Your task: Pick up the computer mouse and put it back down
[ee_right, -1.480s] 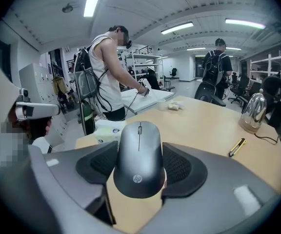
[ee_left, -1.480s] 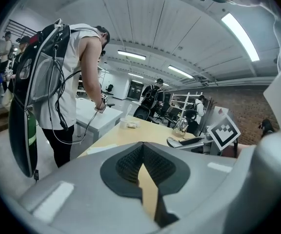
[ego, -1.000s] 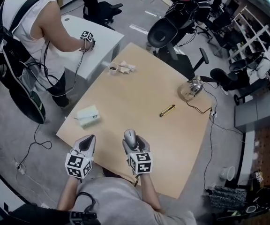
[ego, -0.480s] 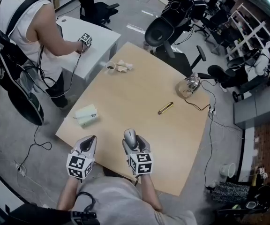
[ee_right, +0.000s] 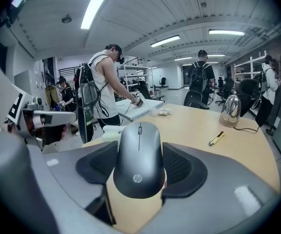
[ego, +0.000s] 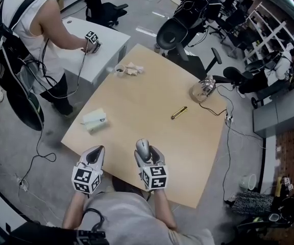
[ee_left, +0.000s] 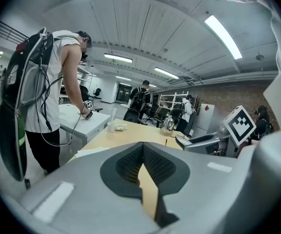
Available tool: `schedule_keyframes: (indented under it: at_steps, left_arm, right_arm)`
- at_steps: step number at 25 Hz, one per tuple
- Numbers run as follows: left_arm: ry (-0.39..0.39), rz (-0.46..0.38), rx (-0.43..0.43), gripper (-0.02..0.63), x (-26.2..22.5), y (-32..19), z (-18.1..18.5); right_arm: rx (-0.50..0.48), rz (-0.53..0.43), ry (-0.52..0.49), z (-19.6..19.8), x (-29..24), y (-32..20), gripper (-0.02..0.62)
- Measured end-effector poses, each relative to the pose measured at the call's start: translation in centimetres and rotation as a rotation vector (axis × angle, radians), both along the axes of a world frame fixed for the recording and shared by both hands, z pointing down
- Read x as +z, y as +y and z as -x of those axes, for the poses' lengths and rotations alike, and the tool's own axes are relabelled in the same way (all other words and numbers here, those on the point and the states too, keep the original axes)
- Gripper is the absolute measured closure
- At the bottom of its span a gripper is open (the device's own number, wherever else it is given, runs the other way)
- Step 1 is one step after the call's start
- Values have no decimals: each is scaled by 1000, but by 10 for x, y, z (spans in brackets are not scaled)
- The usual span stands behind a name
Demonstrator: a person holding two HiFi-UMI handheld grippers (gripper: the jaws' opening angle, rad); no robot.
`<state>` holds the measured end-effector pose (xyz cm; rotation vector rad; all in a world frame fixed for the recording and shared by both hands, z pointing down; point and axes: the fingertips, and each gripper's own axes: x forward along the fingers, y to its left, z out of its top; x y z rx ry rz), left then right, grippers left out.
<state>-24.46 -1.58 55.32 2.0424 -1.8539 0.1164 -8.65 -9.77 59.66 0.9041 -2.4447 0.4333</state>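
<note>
Pale wooden desk (ego: 152, 101) in a busy open office carries a kettle (ego: 202, 89) and a yellow pen (ego: 178, 113) toward its far side. At its near edge the right tool (ego: 148, 154) pinches the grey computer mouse (ee_right: 139, 155) between its pads. The left tool (ego: 94, 157) beside it is pressed together on nothing.

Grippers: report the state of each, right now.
Left gripper: closed, holding nothing.
Right gripper: closed on the computer mouse.
</note>
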Motion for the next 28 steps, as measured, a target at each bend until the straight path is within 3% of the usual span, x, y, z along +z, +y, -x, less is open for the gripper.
schedule_keyframes:
  at_steps: [17, 28]
  left_arm:
    - [-2, -56, 83, 586, -14, 89, -65]
    - [-5, -68, 176, 586, -16, 97, -108]
  right_arm:
    - [132, -46, -3, -85, -15, 96, 302]
    - [270, -69, -11, -149, -20, 116, 302]
